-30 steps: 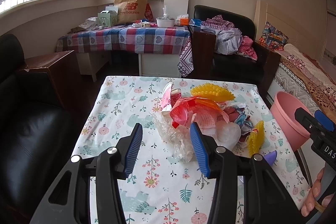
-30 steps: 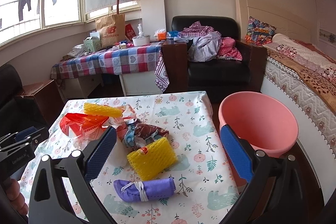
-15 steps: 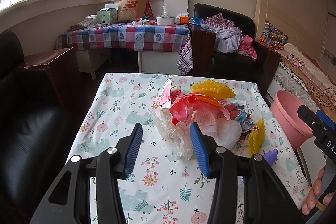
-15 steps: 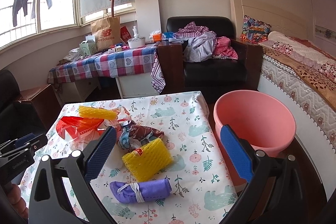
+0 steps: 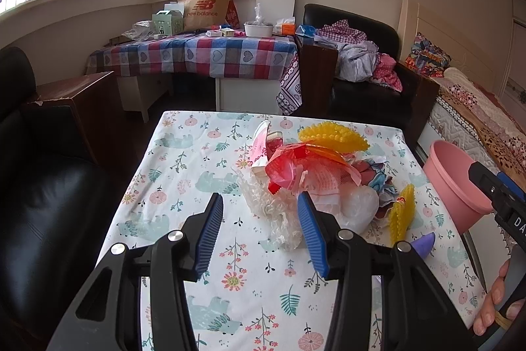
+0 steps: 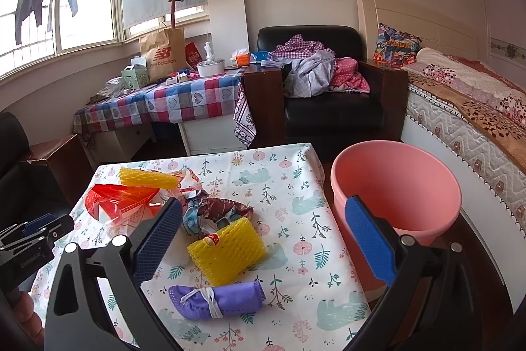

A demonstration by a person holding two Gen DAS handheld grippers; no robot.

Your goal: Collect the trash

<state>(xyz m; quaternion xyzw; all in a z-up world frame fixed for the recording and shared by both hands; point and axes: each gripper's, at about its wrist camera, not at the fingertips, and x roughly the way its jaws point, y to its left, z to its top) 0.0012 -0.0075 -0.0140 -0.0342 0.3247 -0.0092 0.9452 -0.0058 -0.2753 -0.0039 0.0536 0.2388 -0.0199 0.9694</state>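
A heap of trash lies on the floral-cloth table [image 5: 184,173]: red plastic wrap [image 5: 296,166], clear crinkled plastic [image 5: 273,209], a yellow foam net [image 5: 335,137] at the back. A second yellow foam net [image 6: 227,249] and a rolled purple mask [image 6: 217,298] lie nearer the front. My left gripper [image 5: 259,226] is open above the table, nothing between its blue pads, the clear plastic just beyond. My right gripper [image 6: 263,236] stands wide open over the yellow net and mask, touching neither. A pink bucket [image 6: 394,189] stands beside the table's right edge.
A black armchair [image 5: 39,206] sits left of the table. Behind stand a plaid-covered table [image 5: 197,55] with a paper bag, another black armchair [image 6: 328,101] piled with clothes, and a bed [image 6: 476,107] at the right. A hand [image 5: 496,301] holds the right gripper.
Both views have shifted only slightly; the trash, bucket and both grippers' jaws stay as they were.
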